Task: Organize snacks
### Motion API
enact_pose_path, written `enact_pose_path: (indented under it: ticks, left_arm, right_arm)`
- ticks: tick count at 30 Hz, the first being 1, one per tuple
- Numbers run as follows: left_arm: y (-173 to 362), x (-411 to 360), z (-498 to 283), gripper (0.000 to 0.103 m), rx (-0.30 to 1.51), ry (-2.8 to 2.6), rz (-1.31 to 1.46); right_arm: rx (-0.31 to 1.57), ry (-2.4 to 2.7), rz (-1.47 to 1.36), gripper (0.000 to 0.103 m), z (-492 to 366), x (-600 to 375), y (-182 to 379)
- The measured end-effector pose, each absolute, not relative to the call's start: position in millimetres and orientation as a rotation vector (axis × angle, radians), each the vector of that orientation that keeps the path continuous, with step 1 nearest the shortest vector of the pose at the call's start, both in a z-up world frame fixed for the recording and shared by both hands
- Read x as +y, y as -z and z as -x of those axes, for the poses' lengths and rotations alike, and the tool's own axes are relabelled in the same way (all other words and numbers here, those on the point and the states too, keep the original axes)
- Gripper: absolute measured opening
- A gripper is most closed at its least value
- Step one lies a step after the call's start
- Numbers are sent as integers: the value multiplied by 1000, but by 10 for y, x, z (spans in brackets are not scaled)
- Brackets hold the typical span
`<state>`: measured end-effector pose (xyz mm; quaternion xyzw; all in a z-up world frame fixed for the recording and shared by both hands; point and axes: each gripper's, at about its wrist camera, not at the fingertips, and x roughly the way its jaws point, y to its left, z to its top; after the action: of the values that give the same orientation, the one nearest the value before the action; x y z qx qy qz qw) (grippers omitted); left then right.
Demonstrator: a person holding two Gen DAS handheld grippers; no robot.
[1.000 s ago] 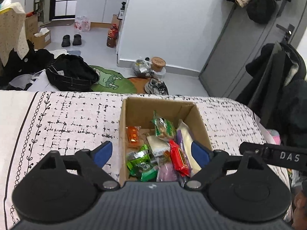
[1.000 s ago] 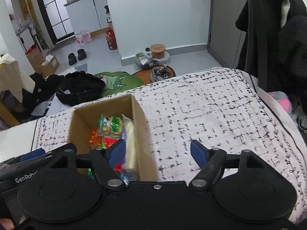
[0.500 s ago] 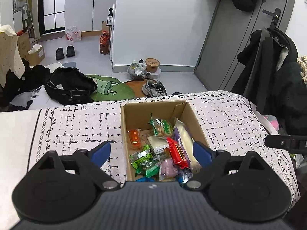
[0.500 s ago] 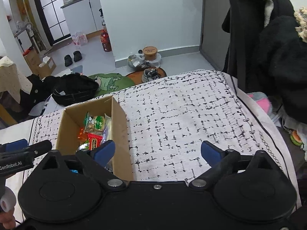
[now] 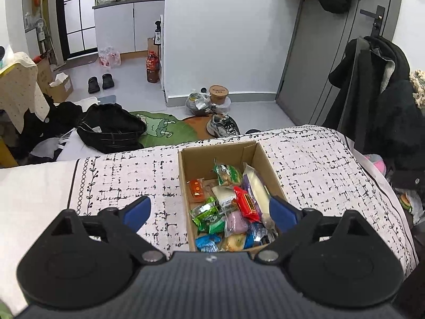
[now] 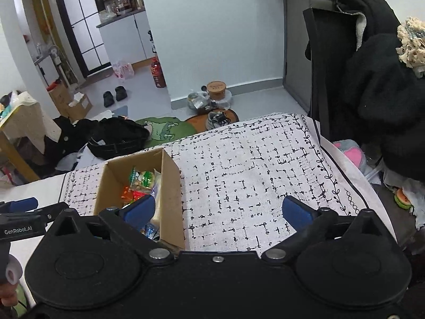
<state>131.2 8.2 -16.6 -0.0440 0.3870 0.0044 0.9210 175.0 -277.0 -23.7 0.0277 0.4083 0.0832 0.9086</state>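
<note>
An open cardboard box (image 5: pixel 220 154) sits on a table with a black-and-white patterned cloth (image 5: pixel 127 175). Several wrapped snacks lie in it: a red pack (image 5: pixel 247 204), a long cream pack (image 5: pixel 256 188), green packs (image 5: pixel 207 215) and an orange one (image 5: pixel 196 189). My left gripper (image 5: pixel 209 210) hovers above the near end of the box, its jaws opening wide with nothing held. My right gripper (image 6: pixel 217 210) hangs over the cloth right of the box (image 6: pixel 170 183), jaws opening and empty. The left gripper's finger (image 6: pixel 24 203) shows at the left edge of the right wrist view.
Beyond the table's far edge the floor holds a black bag (image 5: pixel 111 127), a green mat (image 5: pixel 162 130), a shoe (image 5: pixel 220 126) and slippers (image 5: pixel 99 83). Dark coats (image 6: pixel 372 85) hang at the right. Bare cloth (image 6: pixel 260 183) stretches right of the box.
Both grippers have risen and pulled back from the box, so more of the table shows. The right jaws have spread much wider; the left jaws widened a little.
</note>
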Motion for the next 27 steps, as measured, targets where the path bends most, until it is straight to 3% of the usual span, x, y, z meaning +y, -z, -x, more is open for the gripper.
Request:
enact_pose_path:
  ticks: [6,27]
  left_arm:
    - [60,40,-1139,103,779,-27,86]
    - [-252,22,-607,103,766,-17,145]
  right_arm:
    - [838,-203,-41,103,-1633,-2859,178]
    - [780,-257,-43,103,-1180,-3166,-109]
